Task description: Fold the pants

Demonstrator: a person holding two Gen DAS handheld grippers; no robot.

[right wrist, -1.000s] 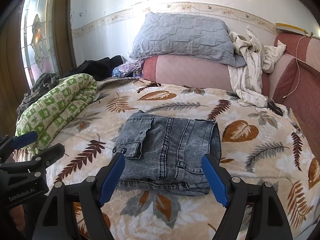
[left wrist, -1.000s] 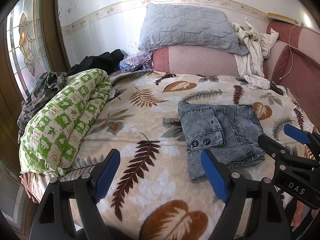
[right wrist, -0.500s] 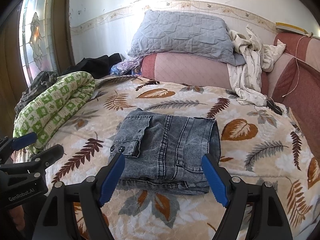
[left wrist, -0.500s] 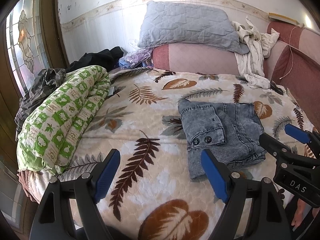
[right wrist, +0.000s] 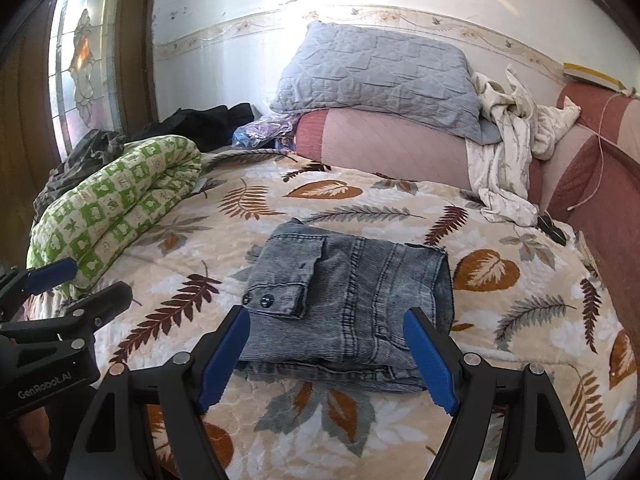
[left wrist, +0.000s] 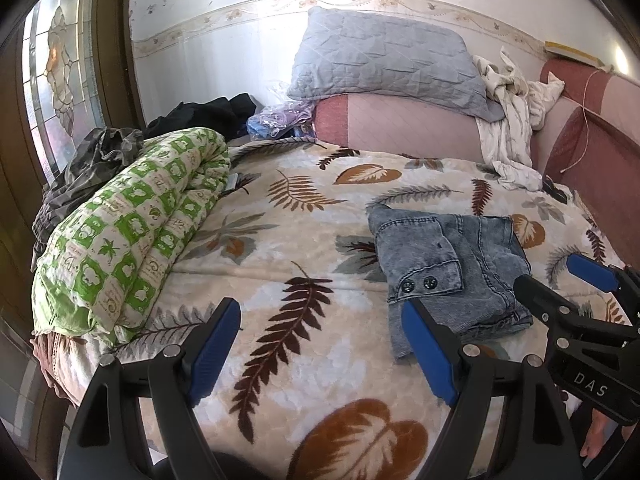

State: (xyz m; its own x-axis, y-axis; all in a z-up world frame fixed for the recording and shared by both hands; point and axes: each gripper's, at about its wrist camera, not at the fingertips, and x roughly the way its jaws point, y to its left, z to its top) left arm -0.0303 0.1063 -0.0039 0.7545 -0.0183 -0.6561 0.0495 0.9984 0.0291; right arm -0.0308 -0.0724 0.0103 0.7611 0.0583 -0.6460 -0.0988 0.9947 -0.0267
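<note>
Though both tools hang over the bed, nothing much differs from a sec ago: pants (right wrist: 348,300) sit in the same compact, squared bundle on the leaf-print blanket (left wrist: 304,360), flap pocket w/ two snaps on top, layered hems facing the cameras. Views drift only a hair; no fabric has shifted.

L gripper (left wrist: 320,344) is spread wide, nothing between its blue pads, aimed at bare blanket just left of the bundle. R gripper (right wrist: 326,354) is also wide and empty, its pads straddling the near edge of the pants w/o pressing; whether they brush the cloth I can't tell.

Judgement: w/ hands still and jaws off the fabric, the fold looks done or nearly so. Bundle seems tidy, edges roughly aligned, so prob. only a final pat or a pull-back remains.

Green-check quilt (left wrist: 132,236) lies rolled at the left edge, well apart; grey pillow (right wrist: 380,76) sits at the head.
</note>
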